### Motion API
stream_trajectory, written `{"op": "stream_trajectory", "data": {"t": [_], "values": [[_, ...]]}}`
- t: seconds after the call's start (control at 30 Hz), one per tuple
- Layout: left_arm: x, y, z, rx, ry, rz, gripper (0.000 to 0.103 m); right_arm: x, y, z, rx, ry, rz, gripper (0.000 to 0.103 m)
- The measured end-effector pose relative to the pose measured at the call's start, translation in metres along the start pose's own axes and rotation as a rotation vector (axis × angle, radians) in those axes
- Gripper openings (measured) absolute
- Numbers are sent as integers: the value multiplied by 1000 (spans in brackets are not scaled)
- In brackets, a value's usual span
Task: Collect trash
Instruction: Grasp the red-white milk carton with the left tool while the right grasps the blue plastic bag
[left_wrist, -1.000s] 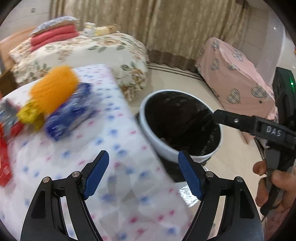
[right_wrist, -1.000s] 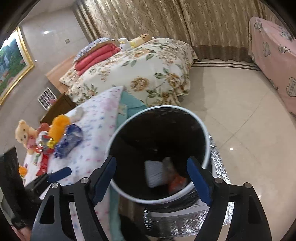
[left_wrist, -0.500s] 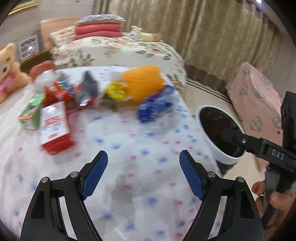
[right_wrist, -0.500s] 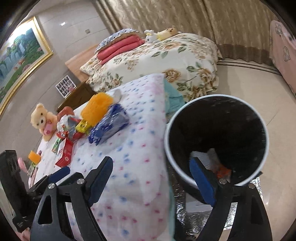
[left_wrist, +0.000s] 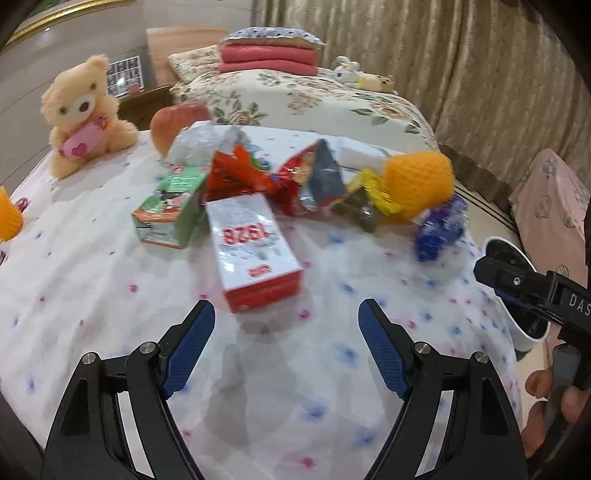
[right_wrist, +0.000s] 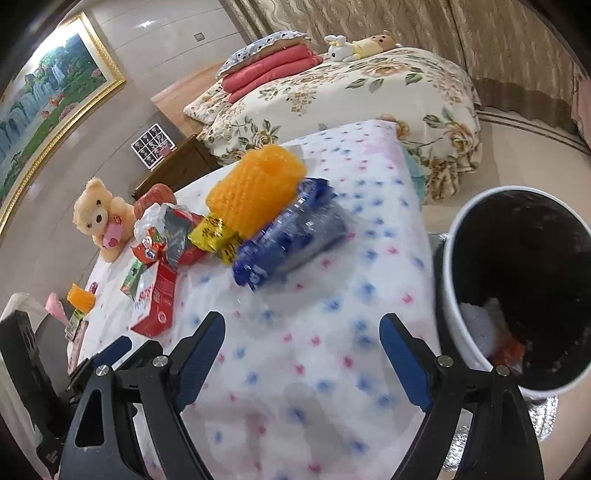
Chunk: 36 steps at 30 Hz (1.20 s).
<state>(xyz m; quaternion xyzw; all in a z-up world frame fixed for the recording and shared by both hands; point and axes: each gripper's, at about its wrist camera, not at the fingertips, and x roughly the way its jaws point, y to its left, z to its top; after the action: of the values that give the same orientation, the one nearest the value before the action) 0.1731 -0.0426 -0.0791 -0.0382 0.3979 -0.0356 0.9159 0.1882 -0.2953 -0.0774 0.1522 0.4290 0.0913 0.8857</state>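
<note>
Both the left gripper and the right gripper hover with fingers spread and empty above the dotted table, where the red-and-white box, snack wrappers and blue bag lie beside the black-lined bin.

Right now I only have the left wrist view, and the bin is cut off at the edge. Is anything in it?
Observer: Yes. The right wrist view looks into the bin: a white piece and an orange piece lie at the bottom.
Operator: Is the right gripper open?
Observer: The right gripper is open, jaws wide, nothing between them.
Operator: What trash is nearest ahead of it?
Observer: The blue wrapper, lying on the dotted cloth against the orange foam net.
</note>
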Motion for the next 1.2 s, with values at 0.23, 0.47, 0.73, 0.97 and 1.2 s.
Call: {"op": "stream_trajectory", "data": {"t": [0.23, 0.47, 0.73, 0.97, 1.2], "values": [[14, 13, 15, -4, 2, 39, 83, 20, 4, 16, 60, -1, 37, 87], [29, 21, 28, -13, 26, 43, 83, 39, -1, 28, 140, -10, 56, 86], [43, 23, 29, -10, 70, 14, 58, 47, -6, 27, 151, 1, 74, 48], [26, 16, 17, 16, 46, -35, 52, 23, -8, 10, 110, 19, 103, 45], [-5, -10, -6, 71, 31, -126, 52, -16, -12, -12, 18, 11, 64, 44]]}}
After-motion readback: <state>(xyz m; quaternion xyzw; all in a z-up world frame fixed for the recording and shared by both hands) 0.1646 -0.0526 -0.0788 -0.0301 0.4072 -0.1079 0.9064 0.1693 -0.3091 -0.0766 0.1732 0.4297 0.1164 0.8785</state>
